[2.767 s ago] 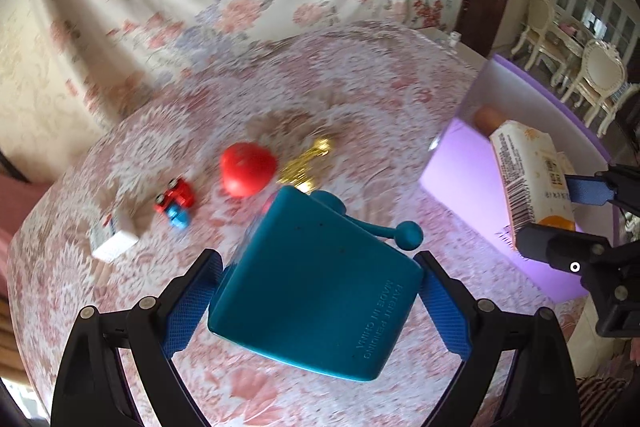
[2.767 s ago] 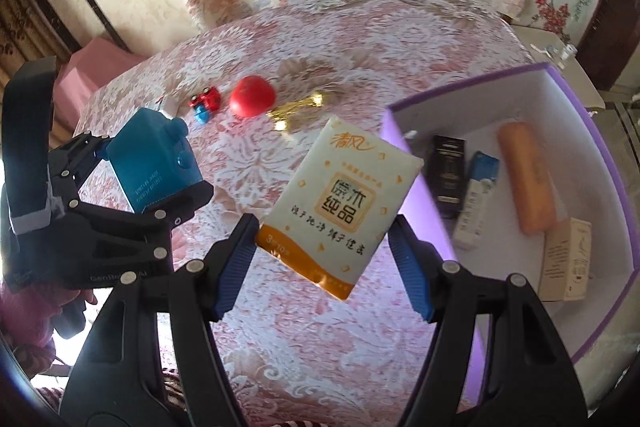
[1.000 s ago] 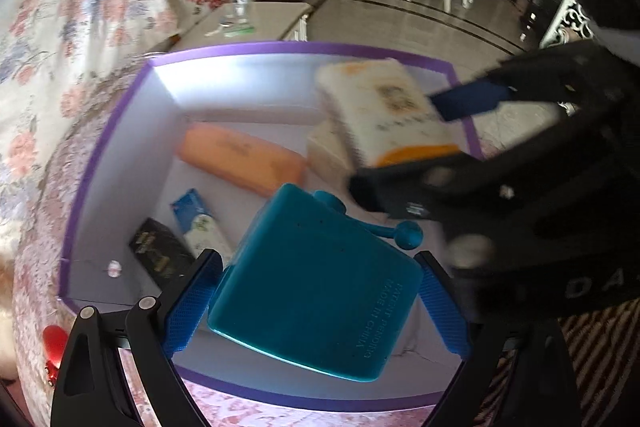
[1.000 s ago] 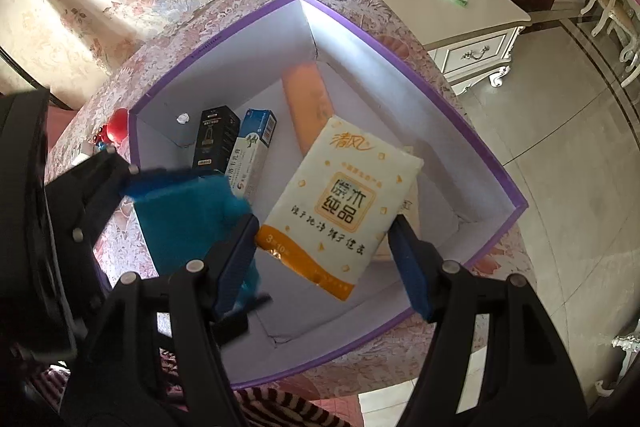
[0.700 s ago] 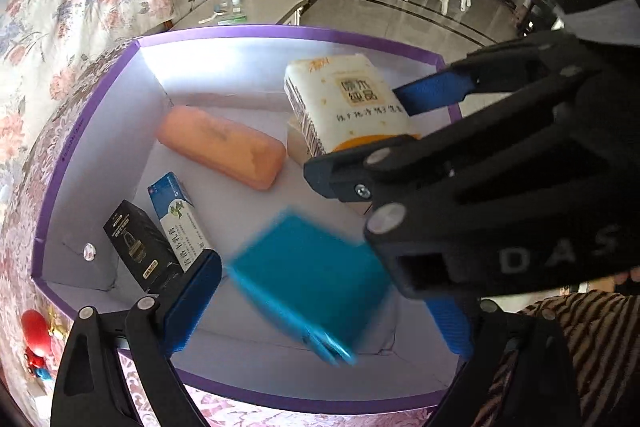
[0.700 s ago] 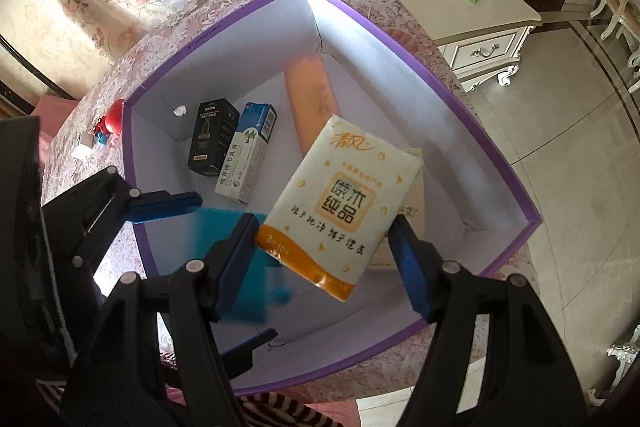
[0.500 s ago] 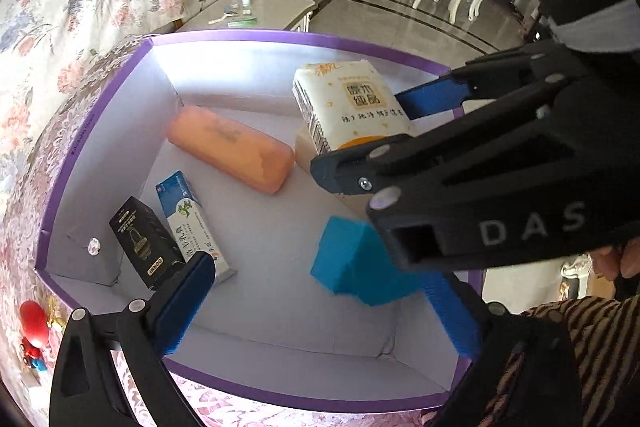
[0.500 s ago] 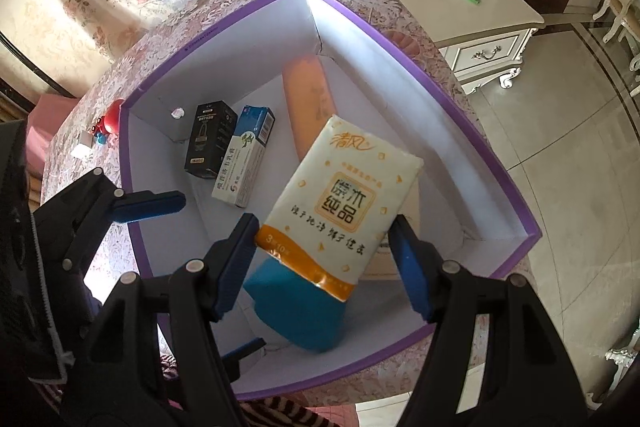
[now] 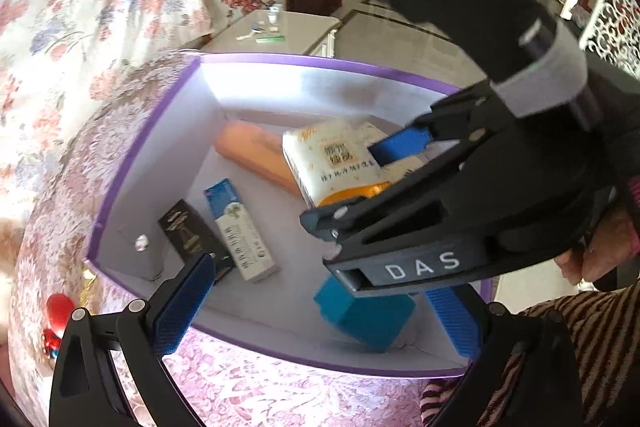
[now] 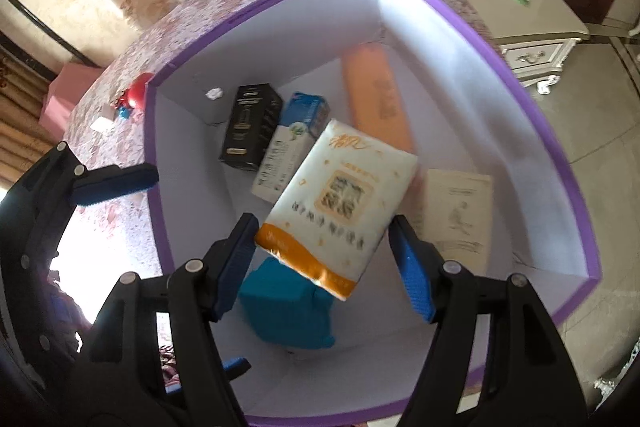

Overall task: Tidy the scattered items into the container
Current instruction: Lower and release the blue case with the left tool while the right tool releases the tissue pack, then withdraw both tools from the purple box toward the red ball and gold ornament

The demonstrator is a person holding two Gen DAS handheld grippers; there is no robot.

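Note:
A purple box with white inside [image 9: 132, 163] [image 10: 560, 131] sits on the floral table. My left gripper [image 9: 320, 299] is open and empty over its near rim. The teal box [image 9: 364, 315] [image 10: 288, 303] lies on the box floor. My right gripper [image 10: 324, 243] hangs over the box with its jaws spread. The white and orange tissue pack [image 10: 340, 203] [image 9: 336, 163] is blurred between the jaws and looks loose from the pads.
Inside the box lie an orange case [image 10: 376, 95], a black carton [image 10: 250, 127], a blue-white tube box [image 10: 292, 143] and a cream carton [image 10: 460, 215]. On the table left of the box are a red ball [image 9: 60, 307] [image 10: 138, 93] and a small toy car [image 10: 120, 107].
My left gripper opened and dropped the teal box into the purple box. The right jaws have spread apart and the tissue pack has started to fall between them.

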